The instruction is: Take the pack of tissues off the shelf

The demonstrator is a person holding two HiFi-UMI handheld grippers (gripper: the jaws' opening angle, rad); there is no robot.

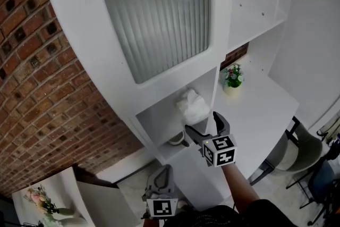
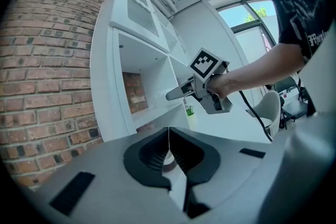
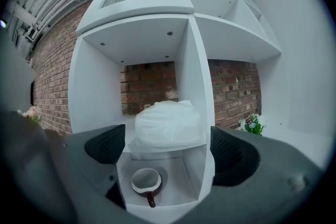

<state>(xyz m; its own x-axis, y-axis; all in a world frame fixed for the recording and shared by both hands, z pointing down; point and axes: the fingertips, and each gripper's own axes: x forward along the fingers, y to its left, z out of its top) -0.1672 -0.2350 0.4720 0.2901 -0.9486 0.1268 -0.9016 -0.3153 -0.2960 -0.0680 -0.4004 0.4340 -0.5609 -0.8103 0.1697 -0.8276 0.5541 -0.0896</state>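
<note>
The pack (image 3: 168, 123) lies at the shelf (image 3: 199, 86) front edge, long axis seemingly crosswise, with open room above it. Right tongs (image 3: 168, 150) gape wide just before it, not touching; left tongs (image 2: 169, 150) are closed and empty.

Ahead of the right gripper (image 3: 168, 150), the pack of tissues (image 3: 168, 122) has a thin whitish plastic wrap, crinkled and a little glossy. The shelf (image 3: 198, 86) around it is smooth, matt white. Behind it the brick wall (image 3: 147, 86) is rough and red. Below it the cup (image 3: 146, 182) looks glazed. The gripper's pads (image 3: 107, 145) are dark, matt and ribbed.
</note>
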